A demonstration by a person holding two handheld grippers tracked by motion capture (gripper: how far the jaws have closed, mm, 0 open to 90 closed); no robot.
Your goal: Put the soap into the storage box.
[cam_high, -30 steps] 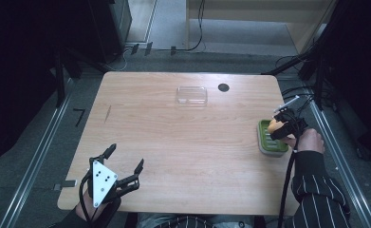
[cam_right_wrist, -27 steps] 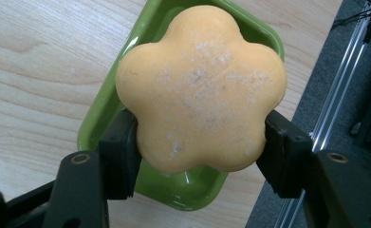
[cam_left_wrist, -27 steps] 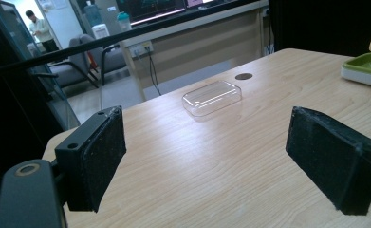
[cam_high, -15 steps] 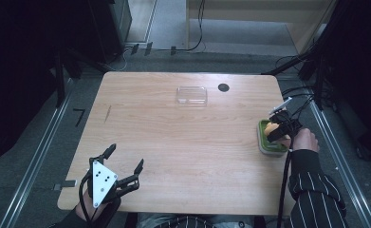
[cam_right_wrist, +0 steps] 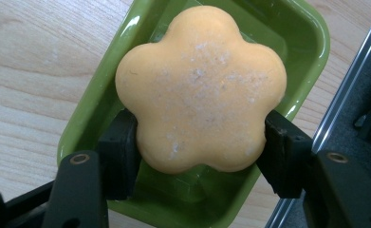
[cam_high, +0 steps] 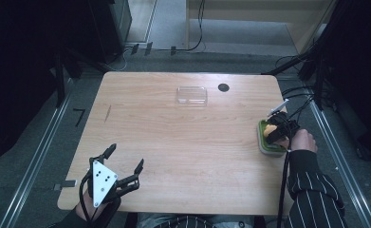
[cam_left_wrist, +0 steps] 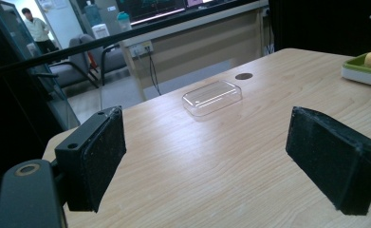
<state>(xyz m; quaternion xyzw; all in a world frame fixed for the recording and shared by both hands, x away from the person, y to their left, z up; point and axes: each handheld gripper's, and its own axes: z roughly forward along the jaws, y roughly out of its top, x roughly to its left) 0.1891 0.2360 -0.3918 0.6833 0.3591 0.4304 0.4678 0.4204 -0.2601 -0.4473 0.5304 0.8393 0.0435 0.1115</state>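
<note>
An orange flower-shaped soap (cam_right_wrist: 202, 90) sits between the black jaws of my right gripper (cam_right_wrist: 200, 154), which press on its two sides. It is over a green dish (cam_right_wrist: 306, 52); I cannot tell whether it rests in the dish or is raised off it. In the high view the right gripper (cam_high: 271, 130) holds the soap (cam_high: 269, 128) at the green dish (cam_high: 268, 146) by the table's right edge. My left gripper (cam_high: 125, 157) hovers open at the front left corner, its pads (cam_left_wrist: 102, 156) wide apart with nothing between them.
A clear plastic box (cam_high: 191, 95) lies at the back middle of the wooden table (cam_high: 173, 137), with a round black hole (cam_high: 223, 87) to its right. The left gripper view shows the box (cam_left_wrist: 212, 96) ahead and the green dish (cam_left_wrist: 363, 71) at far right.
The right gripper, shut on the soap, has shifted slightly over the dish. The left gripper has stayed where it was.
</note>
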